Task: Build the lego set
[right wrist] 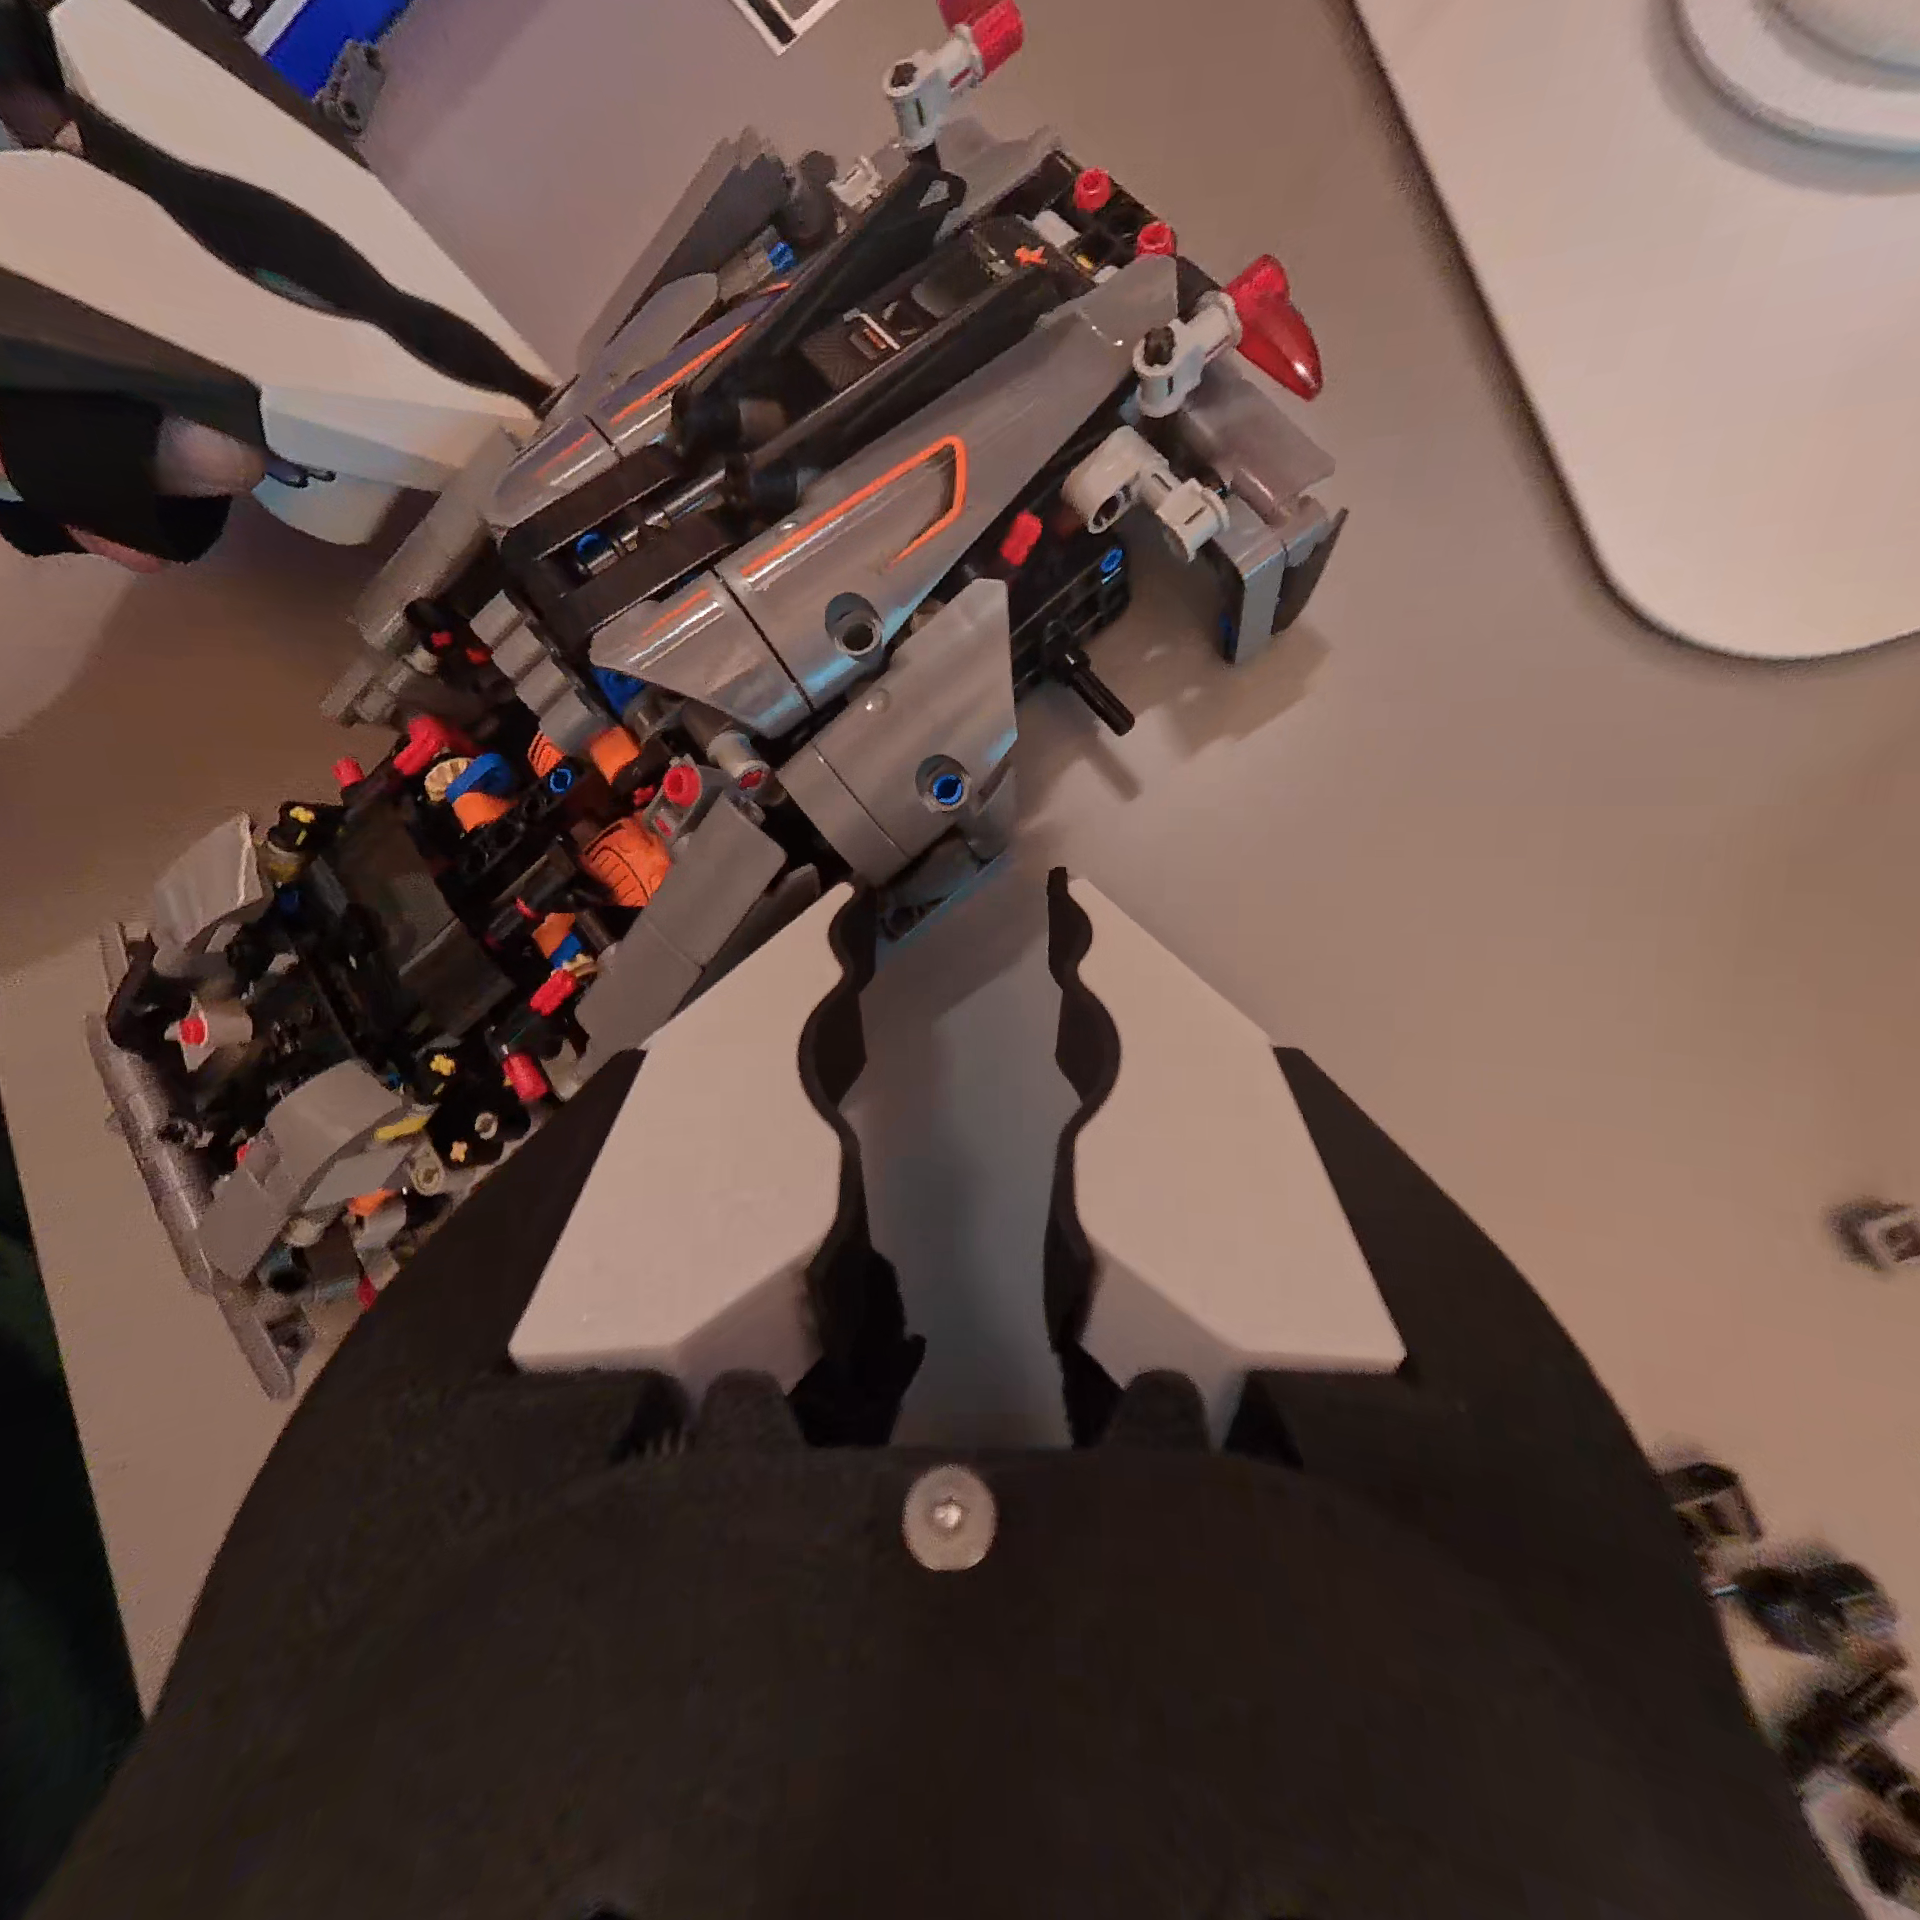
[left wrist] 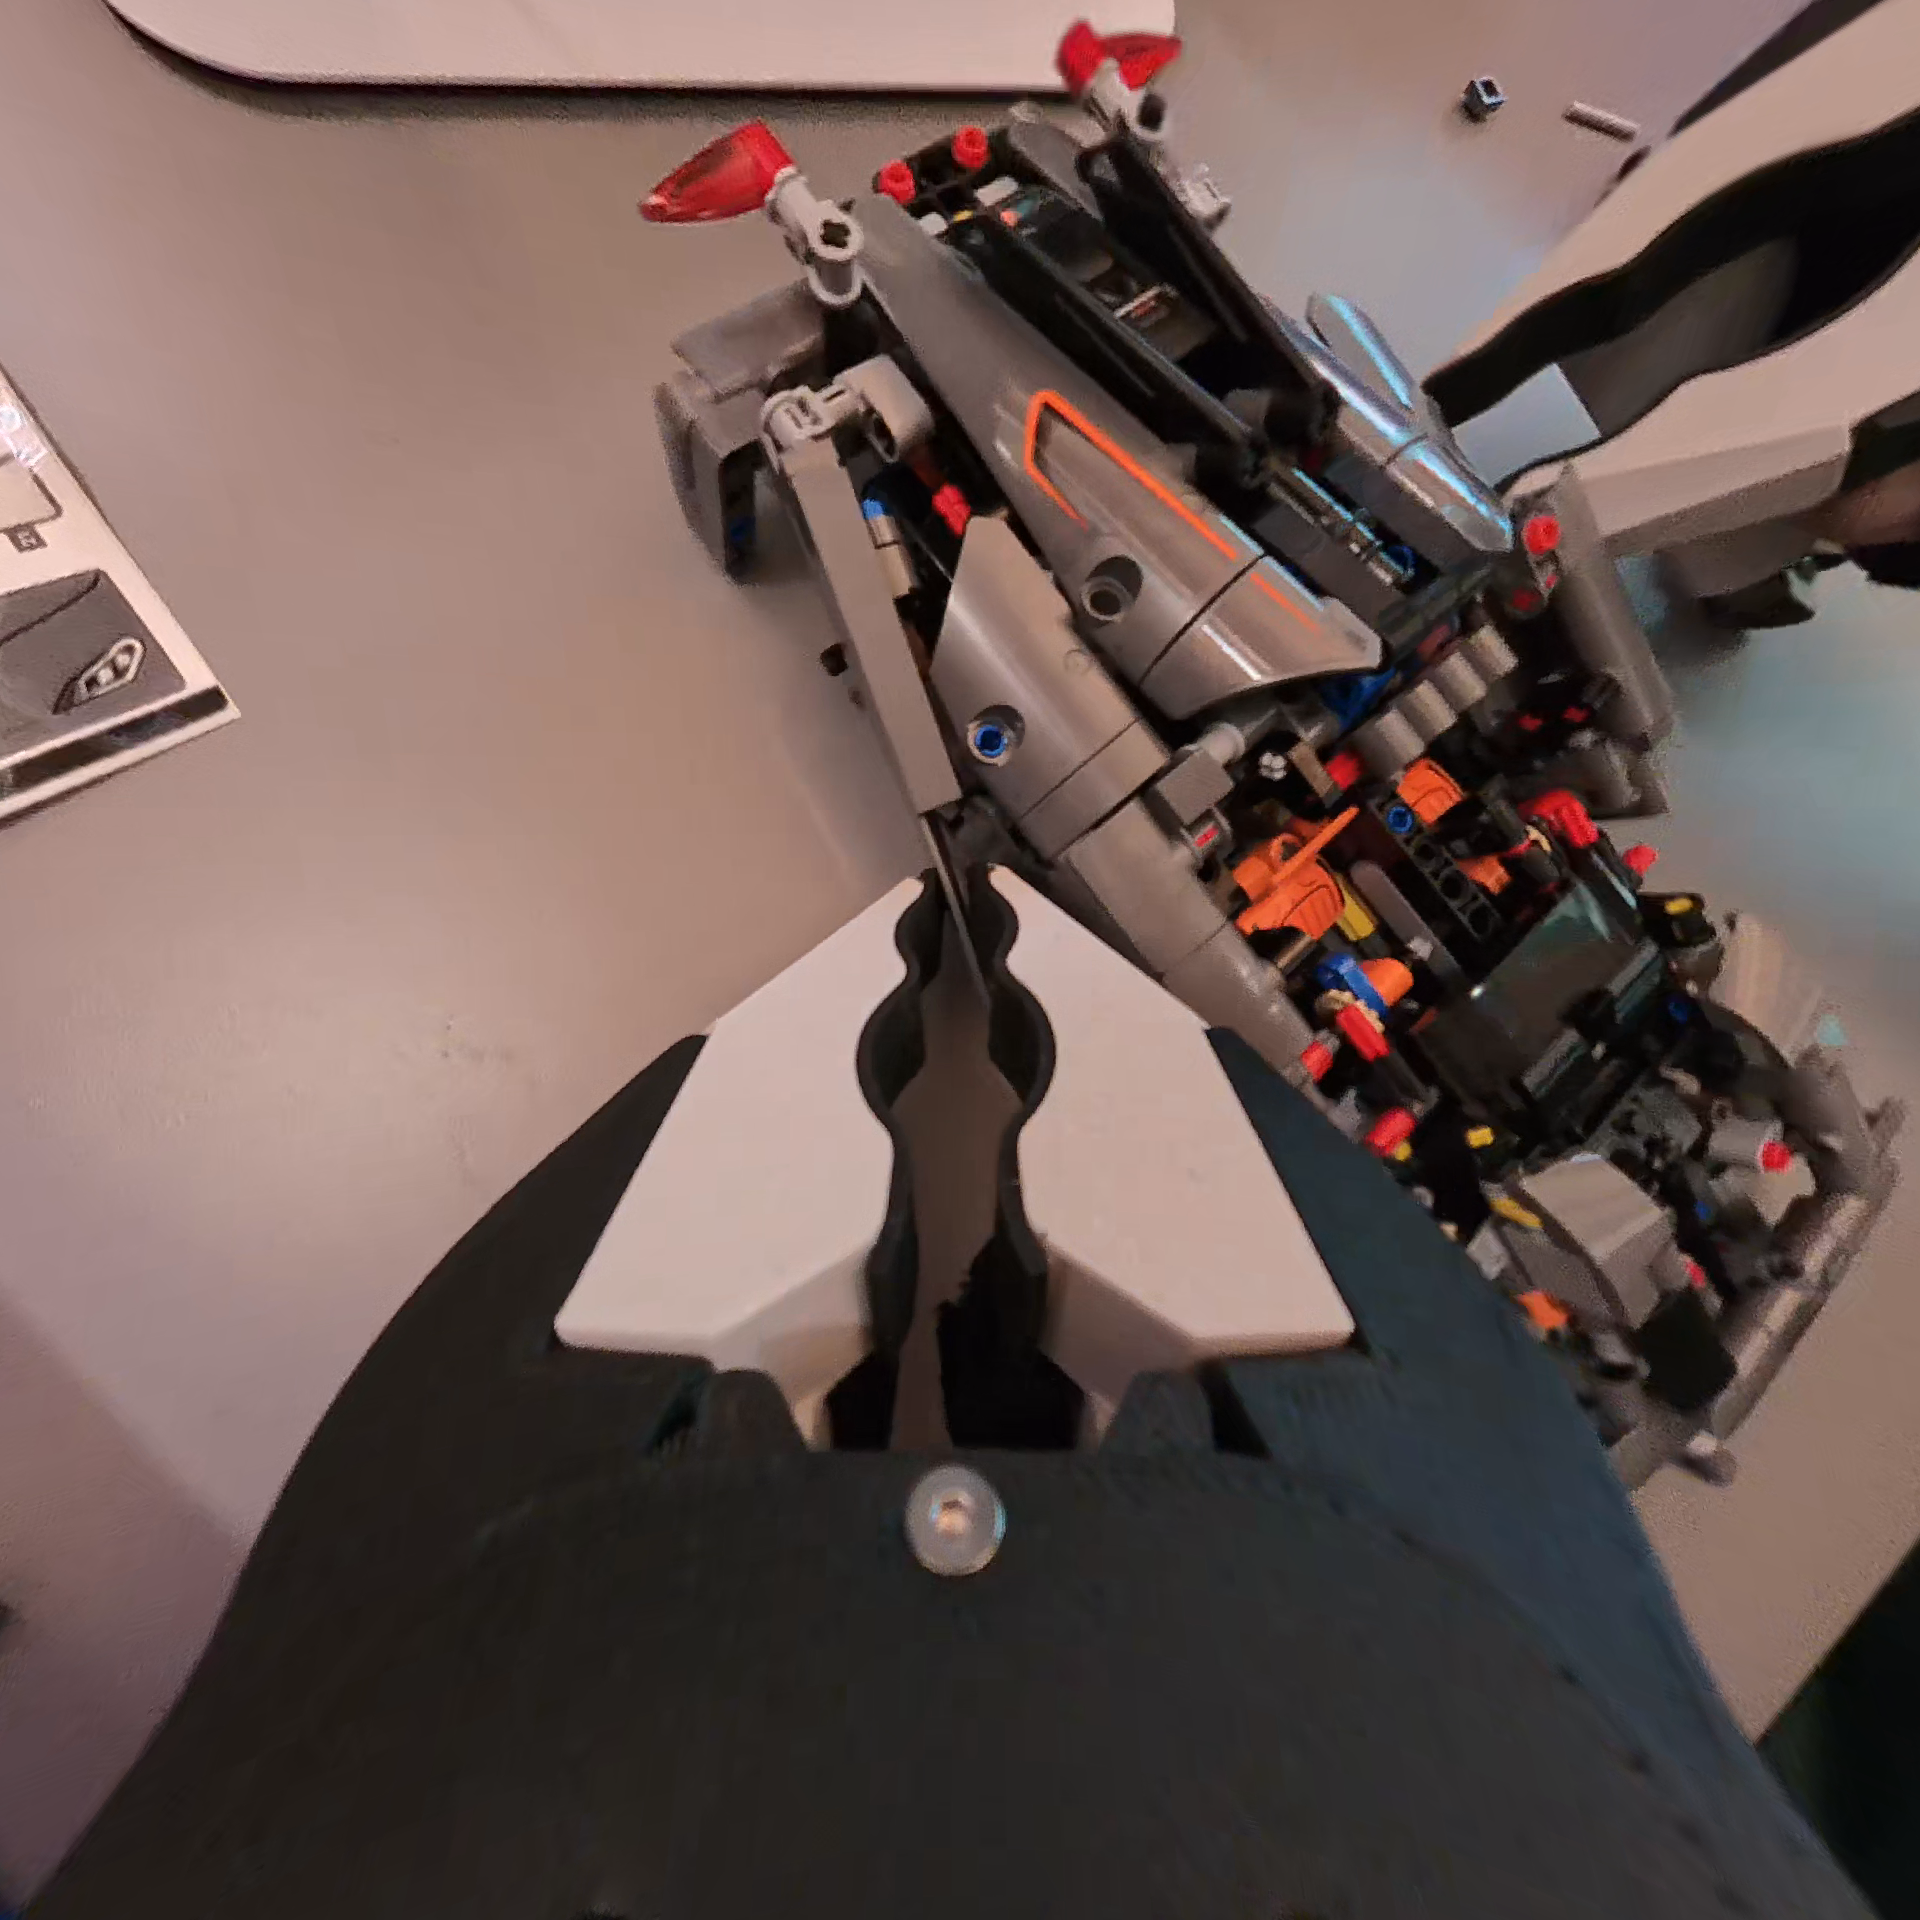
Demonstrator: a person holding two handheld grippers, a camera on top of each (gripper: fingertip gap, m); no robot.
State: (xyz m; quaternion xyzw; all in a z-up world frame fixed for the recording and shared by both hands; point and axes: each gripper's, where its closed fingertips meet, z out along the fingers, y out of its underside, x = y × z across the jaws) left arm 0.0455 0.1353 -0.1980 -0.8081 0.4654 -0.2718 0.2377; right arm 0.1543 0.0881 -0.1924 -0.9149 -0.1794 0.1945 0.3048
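A partly built grey and black Lego car [left wrist: 1164, 582] with orange stripes and red tail lights lies on the grey table; it also shows in the right wrist view [right wrist: 790, 582]. My left gripper [left wrist: 954, 899] is shut on a thin black piece [left wrist: 940, 852] at the near end of a long grey beam [left wrist: 862, 613] on the car's side. My right gripper [right wrist: 951, 894] is open at the car's opposite side, its tips on either side of a grey part [right wrist: 925, 883] on the lower edge. Each gripper also shows across the car in the other's view, the right [left wrist: 1662, 312] and the left [right wrist: 260, 301].
An instruction booklet [left wrist: 94, 644] lies at the left. A white board [left wrist: 623, 42] lies beyond the car and shows again in the right wrist view [right wrist: 1714, 364]. Small loose parts [left wrist: 1481, 99] [right wrist: 1881, 1236] lie about, and blurred dark pieces [right wrist: 1818, 1631] lie at the lower right. A gloved hand [right wrist: 104, 478] holds the far gripper. My hands' fingertips stand some 12 cm from each other.
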